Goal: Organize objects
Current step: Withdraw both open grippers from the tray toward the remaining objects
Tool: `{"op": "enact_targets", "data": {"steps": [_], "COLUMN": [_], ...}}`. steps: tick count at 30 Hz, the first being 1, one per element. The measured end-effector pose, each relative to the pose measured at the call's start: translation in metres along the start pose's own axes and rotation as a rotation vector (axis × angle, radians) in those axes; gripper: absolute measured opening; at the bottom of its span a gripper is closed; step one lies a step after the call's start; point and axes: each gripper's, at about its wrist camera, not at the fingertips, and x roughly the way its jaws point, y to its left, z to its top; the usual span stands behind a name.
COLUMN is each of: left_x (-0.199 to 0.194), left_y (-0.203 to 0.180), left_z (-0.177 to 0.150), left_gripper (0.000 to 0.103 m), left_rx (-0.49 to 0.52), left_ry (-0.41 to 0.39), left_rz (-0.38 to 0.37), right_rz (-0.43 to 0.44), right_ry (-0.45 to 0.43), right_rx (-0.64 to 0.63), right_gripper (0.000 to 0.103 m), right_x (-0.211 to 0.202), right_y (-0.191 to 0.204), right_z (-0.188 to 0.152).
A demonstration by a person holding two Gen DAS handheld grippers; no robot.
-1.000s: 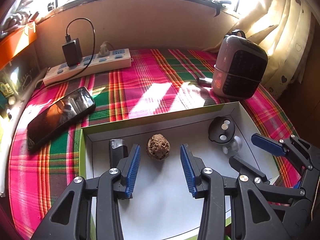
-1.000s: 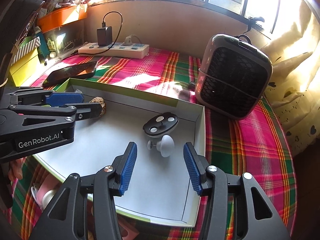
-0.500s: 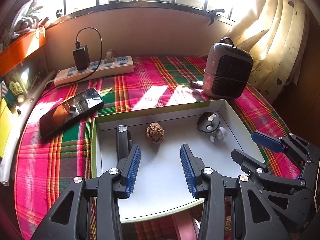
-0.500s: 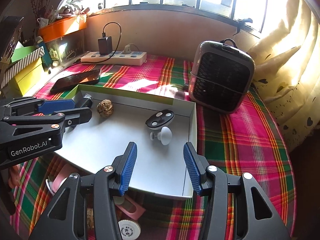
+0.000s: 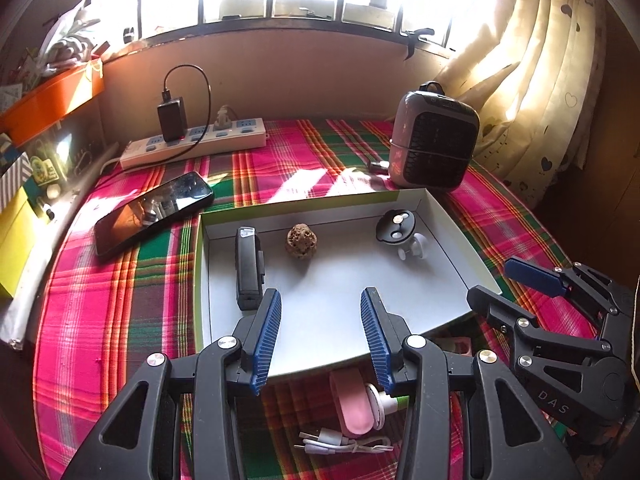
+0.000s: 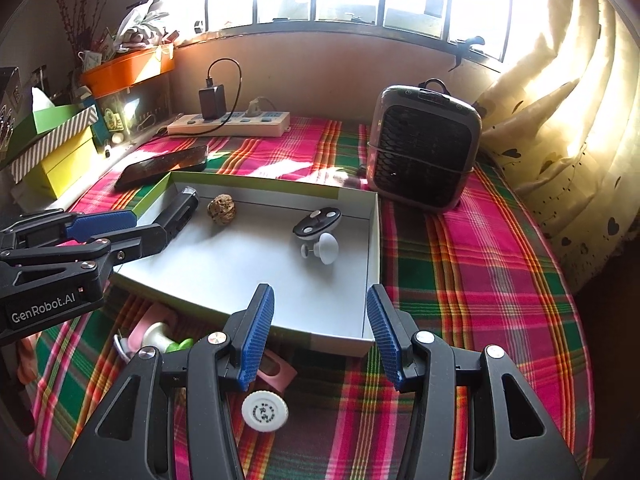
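Tools hang empty: the left tool (image 5: pixel 320 336) and the right tool (image 6: pixel 320 332) both stand partly spread, gripping nothing. On the plaid-clothed surface (image 6: pixel 460 264), the shallow white cardboard tray with green rim (image 5: pixel 448 224) already holds a black rectangular device (image 5: pixel 249 264), a brown wrinkled walnut (image 5: pixel 300 240) and a black-and-white knobbed gadget (image 5: pixel 396 228). Loose items lie near the tray's front edge: a pink case (image 5: pixel 354 408), a white cable (image 5: pixel 340 442), a round white cap (image 6: pixel 264 411). Sorting looks midway; next, one tool must descend over a loose piece and close.

White tray (image 5: pixel 208 280) — black device (image 5: pixel 249 268), brown walnut (image 5: pixel 300 240), black-and-white gadget (image 5: pixel 398 232) inside.
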Motion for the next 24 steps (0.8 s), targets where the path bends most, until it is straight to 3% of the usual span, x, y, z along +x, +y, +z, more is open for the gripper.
{"op": "enact_targets", "data": {"steps": [12,24], "left_x": [-0.020,-0.022], "left_y": [0.015,0.029], "left_z": [-0.029,-0.060], "left_gripper": [0.040,0.041], "left_rx": [-0.034,-0.046], "left_ry": [-0.006,0.036], "left_rz": [-0.004,-0.071], "right_rz": [0.004,0.015], "right_ry": [0.002,0.007], "right_rx": [0.016,0.021], "right_gripper": [0.050,0.050], "right_x": [-0.014,-0.024], "right_y": [0.000,0.001], "right_z": [-0.021,-0.040]}}
